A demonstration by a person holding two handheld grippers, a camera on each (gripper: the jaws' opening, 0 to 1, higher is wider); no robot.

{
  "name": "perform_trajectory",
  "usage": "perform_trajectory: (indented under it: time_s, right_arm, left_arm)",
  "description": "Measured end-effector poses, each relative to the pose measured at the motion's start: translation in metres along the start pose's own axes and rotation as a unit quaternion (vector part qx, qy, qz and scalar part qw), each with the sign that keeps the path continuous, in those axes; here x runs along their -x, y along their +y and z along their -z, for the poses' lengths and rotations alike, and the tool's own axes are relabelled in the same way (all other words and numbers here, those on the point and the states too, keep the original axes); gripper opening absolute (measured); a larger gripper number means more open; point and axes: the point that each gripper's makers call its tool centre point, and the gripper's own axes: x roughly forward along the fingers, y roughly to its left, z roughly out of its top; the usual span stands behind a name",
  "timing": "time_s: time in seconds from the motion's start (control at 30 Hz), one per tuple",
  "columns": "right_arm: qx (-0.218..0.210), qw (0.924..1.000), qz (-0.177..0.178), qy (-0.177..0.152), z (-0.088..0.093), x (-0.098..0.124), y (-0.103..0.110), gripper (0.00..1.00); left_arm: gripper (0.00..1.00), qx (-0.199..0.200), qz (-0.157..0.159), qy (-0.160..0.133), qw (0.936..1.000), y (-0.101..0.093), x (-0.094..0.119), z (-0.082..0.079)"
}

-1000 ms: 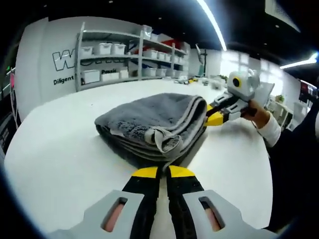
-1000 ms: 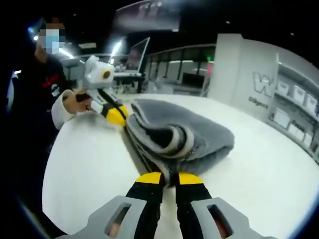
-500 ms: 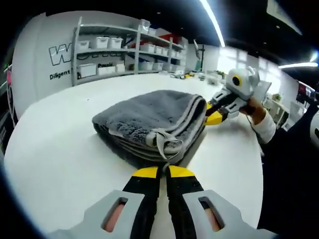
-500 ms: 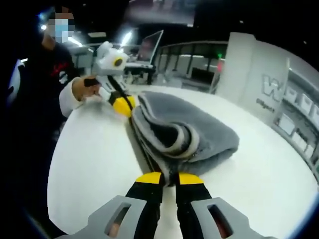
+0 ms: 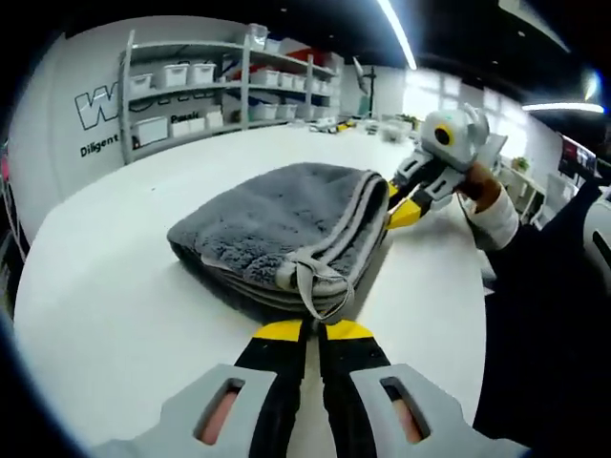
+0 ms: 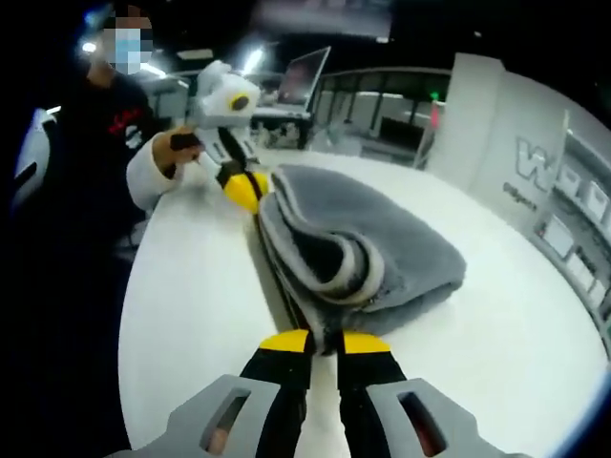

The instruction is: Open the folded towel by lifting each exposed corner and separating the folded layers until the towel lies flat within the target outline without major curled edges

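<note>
We hold both tongs low over the white worktop (image 5: 115, 286), at opposite corners of the folded grey towel (image 5: 272, 224). The left tongs (image 5: 305, 329) and right tongs (image 6: 325, 341) each clamp a towel corner. The left gripper view adds wall shelving (image 5: 220, 91); the right gripper view adds a monitor (image 6: 305, 76).

"Diligent" on the wall (image 5: 67, 114)

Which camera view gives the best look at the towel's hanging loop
The left gripper view: the hanging loop faces the camera at the gray folded towel's near corner, just past the left gripper's closed jaws. In the right gripper view the towel shows a curled banded edge, with no loop clearly discernible.
</note>
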Motion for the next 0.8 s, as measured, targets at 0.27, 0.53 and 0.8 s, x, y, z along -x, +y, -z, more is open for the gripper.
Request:
perform_trajectory:
  time_s: [0.27, 0.53, 0.8]
  right_arm:
    - [0.004, 0.9995, -0.029, 0.014, 0.003, 0.007, 0.015, 0.05]
    - [0.014, 0.9981, -0.056, 0.022, 0.006, 0.011, 0.024, 0.06]
    - [0.010, 0.9969, -0.073, 0.028, 0.008, 0.018, 0.030, 0.05]
  left_arm:
    - [0.05, 0.010, 0.012, 0.025, 0.9996, -0.002, 0.007, 0.007]
    - [0.05, 0.005, 0.022, 0.044, 0.9988, -0.014, 0.013, 0.012]
    - [0.05, -0.006, 0.034, 0.059, 0.9977, -0.038, 0.013, 0.017]
